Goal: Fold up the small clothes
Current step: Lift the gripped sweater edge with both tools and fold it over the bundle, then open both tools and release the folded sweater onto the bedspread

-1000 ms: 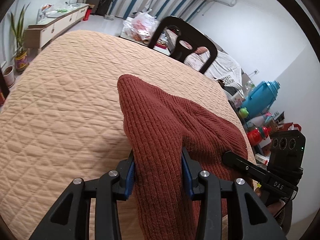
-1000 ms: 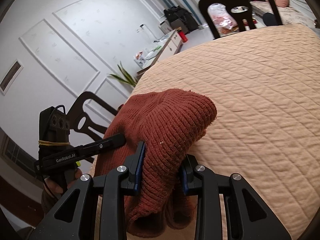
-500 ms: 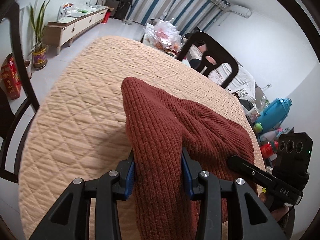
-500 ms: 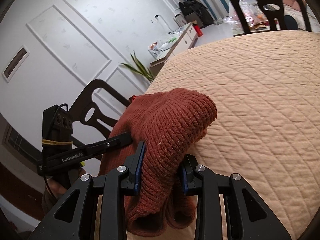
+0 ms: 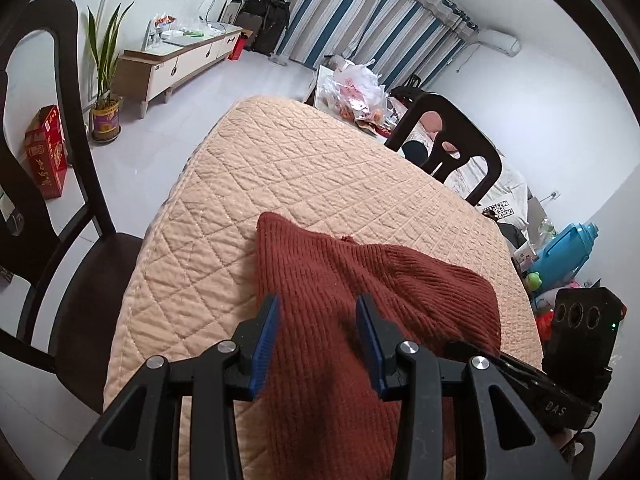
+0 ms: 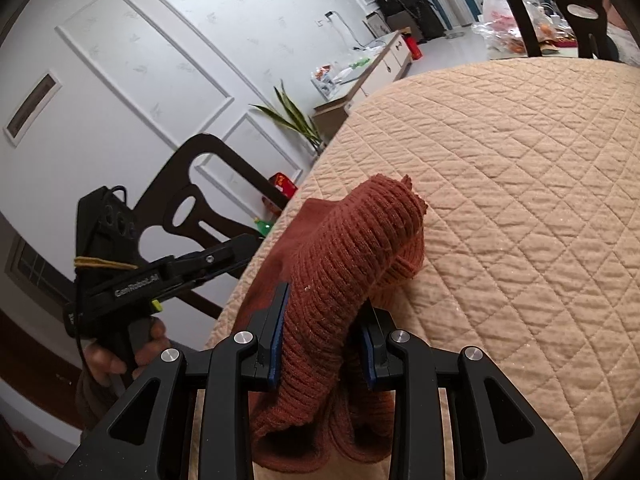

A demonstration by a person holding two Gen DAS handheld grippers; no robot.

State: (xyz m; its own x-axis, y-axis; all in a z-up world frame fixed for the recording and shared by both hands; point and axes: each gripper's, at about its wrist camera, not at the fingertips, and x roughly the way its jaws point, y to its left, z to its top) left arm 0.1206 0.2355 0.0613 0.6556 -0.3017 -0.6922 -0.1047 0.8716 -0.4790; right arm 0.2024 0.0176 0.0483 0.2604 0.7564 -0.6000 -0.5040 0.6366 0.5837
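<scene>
Rust-red ribbed knit garment (image 5: 360,304) lies on the peach quilted table cover (image 5: 304,176), near the table's front edge, bunched rather than flat.

L gripper (image 5: 318,322): blue-padded jaws parted, one each side of the knit. Fabric sits between them but the pads don't look pressed in; a gap shows on both sides. Reads as let go, hovering just over the cloth.

R gripper (image 6: 323,330): jaws pinched on a thick fold of the same garment (image 6: 352,256). Knit bulges up and over between the pads, then hangs below them in loose loops. Held edge is raised off the cover; the far end of the fold droops back onto the quilt.

From the R cam, the L unit shows at left (image 6: 224,258), black body, w/ the person's hand (image 6: 120,354) around its grip, tips at the garment's left edge. From the L cam, the R unit (image 5: 472,354) shows at lower right, tips buried in the knit's right side.

Surroundings: dark wooden chair (image 5: 444,148) at the far side of the table, another dark chair (image 5: 52,184) at left, potted green plant (image 5: 105,80) by a low white cabinet (image 5: 180,60), blue thermos jug (image 5: 568,252) at right.
</scene>
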